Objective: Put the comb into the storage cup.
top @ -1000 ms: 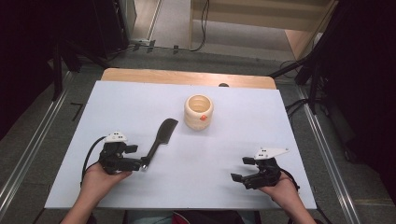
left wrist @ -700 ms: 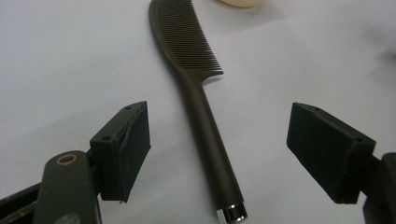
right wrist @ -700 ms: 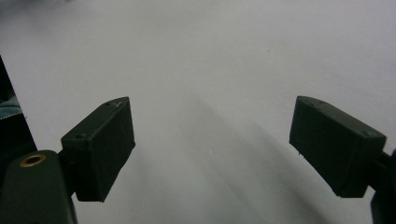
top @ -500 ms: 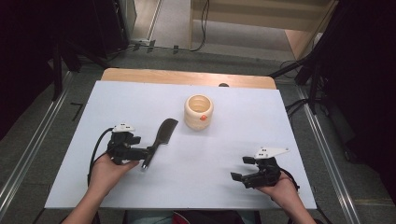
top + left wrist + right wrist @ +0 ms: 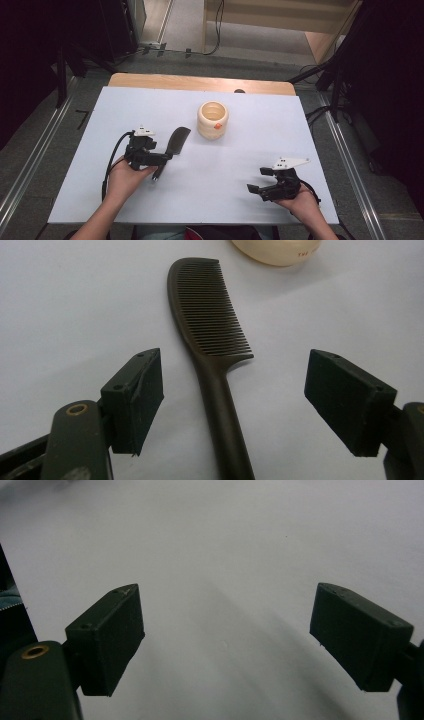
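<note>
A dark comb (image 5: 176, 141) lies flat on the white table, teeth end toward the far side and handle pointing at me. My left gripper (image 5: 164, 162) is open with one jaw on each side of the handle. In the left gripper view the comb (image 5: 210, 325) runs up between the jaws of the left gripper (image 5: 235, 390), and neither pad touches it. A cream ribbed cup (image 5: 212, 120) with a small orange mark stands upright just beyond the comb, and its base (image 5: 277, 250) shows in that view too. My right gripper (image 5: 257, 180) (image 5: 225, 630) rests open near the front right, holding nothing.
The white sheet (image 5: 250, 150) covers the table, with a strip of bare wood (image 5: 200, 82) along the far edge. Metal rails run down both sides of the table. A black cable (image 5: 112, 160) loops from the left gripper.
My left gripper has moved forward and to the right, and its open jaws now straddle the comb's handle. The comb, the cup and the right gripper have stayed put.
</note>
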`<state>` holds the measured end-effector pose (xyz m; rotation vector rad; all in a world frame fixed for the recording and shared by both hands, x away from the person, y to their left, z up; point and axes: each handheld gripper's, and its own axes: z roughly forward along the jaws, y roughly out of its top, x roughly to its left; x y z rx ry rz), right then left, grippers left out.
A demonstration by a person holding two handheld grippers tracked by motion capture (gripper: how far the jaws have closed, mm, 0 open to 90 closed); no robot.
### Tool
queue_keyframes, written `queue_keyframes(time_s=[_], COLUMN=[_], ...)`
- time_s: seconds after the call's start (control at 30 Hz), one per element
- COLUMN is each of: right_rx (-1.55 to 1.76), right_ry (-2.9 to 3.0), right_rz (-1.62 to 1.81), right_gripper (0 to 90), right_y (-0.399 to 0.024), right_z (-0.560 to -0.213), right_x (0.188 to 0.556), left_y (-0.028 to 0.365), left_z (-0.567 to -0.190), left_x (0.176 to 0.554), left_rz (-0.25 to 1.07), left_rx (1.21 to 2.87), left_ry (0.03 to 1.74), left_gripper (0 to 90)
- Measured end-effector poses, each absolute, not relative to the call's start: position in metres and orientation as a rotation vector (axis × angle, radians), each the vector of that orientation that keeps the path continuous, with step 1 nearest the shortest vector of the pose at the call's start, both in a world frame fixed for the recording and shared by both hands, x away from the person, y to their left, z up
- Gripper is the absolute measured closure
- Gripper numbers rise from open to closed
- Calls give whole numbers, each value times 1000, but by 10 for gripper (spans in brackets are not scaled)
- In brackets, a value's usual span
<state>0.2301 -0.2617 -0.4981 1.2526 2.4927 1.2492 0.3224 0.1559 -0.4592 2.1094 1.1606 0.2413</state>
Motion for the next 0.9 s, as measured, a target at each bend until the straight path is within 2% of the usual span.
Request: queue_keyframes(time_s=[0.63,0.77,0.9], right_rx=[1211,1204,1199], right_ry=[2515,2521,2525], right_rz=[1271,1275,1276], right_gripper=[125,125,125], right_y=[-256,-255,-254], right_z=[-497,-496,-496], right_x=[239,241,242], left_y=[161,164,163], left_z=[-473,-476,-480], left_x=[304,299,298], left_rz=[215,212,205], left_rx=[2137,2141,2160], left_ry=[1212,1219,1242], left_gripper=[269,328,332])
